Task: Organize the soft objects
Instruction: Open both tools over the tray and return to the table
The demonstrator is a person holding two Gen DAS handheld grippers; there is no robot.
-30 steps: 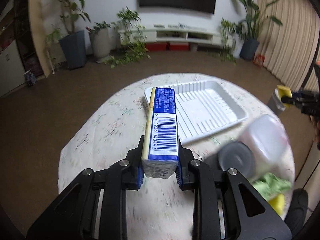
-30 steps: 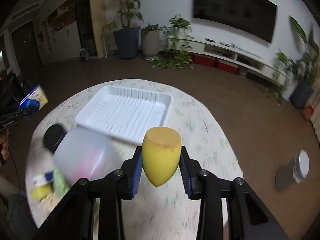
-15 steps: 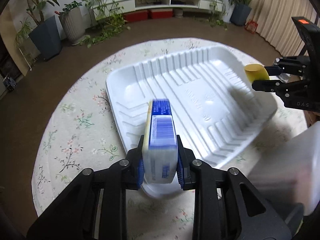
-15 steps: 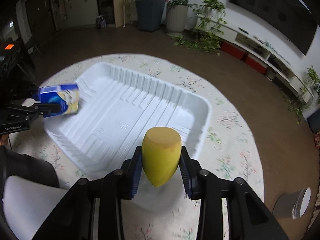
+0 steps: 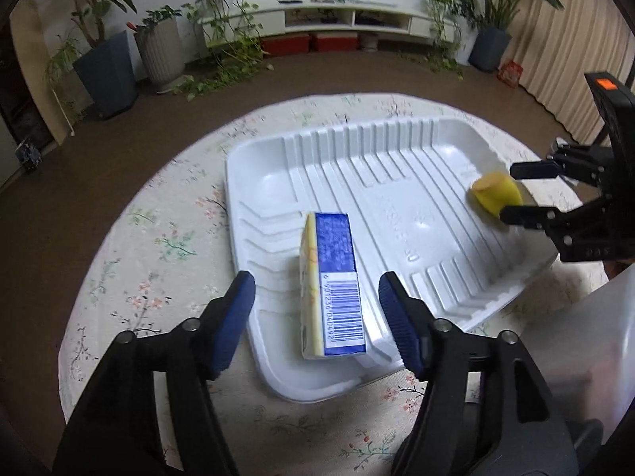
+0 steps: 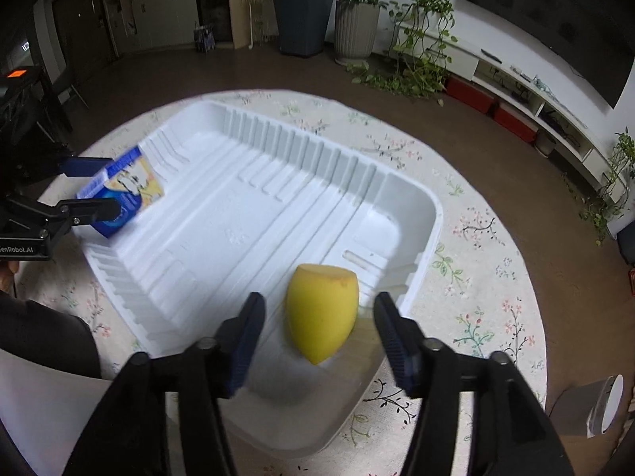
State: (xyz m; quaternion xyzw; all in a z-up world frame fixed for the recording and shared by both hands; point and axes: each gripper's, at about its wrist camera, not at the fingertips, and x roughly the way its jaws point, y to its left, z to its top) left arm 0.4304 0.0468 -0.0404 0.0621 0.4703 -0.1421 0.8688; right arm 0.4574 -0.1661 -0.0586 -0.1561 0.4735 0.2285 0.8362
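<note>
Left claw (image 5: 313, 309): jaws opening, pads clear of the tissue pack (image 5: 333, 289), which sits between them but is not pressed. Pack is blue and yellow, barcode face up, lying in the white tray (image 5: 397, 182) at the tray's near-left corner as the left wrist view frames it, one end close to the tray's near rim. From the right wrist view the same pack (image 6: 127, 190) shows against the tray's left wall, left claw (image 6: 91, 186) fingers on either side of it.

Right claw (image 6: 317, 329): jaws also opening, released. Yellow sponge (image 6: 321, 309), egg-shaped with a flat cut end, is between the fingers with a gap on both sides. It lies in the tray (image 6: 222, 214) at the near-right corner, just inside the right rim, pointed end toward the claw. In the left wrist view the sponge (image 5: 496, 194) is at the tray's right edge, between the right claw (image 5: 524, 190) fingers.

Tray lies on the round counter (image 5: 166, 238) with a floral cloth, roughly centred. Ribbed tray floor between pack and sponge is bare. Pack and sponge are well apart, at opposite ends of the tray.

A translucent white container (image 5: 587, 337) stands on the counter just right of the tray's near corner, blurred. Potted plants (image 5: 103, 47) and a low white shelf unit (image 5: 341, 20) stand beyond the counter.
</note>
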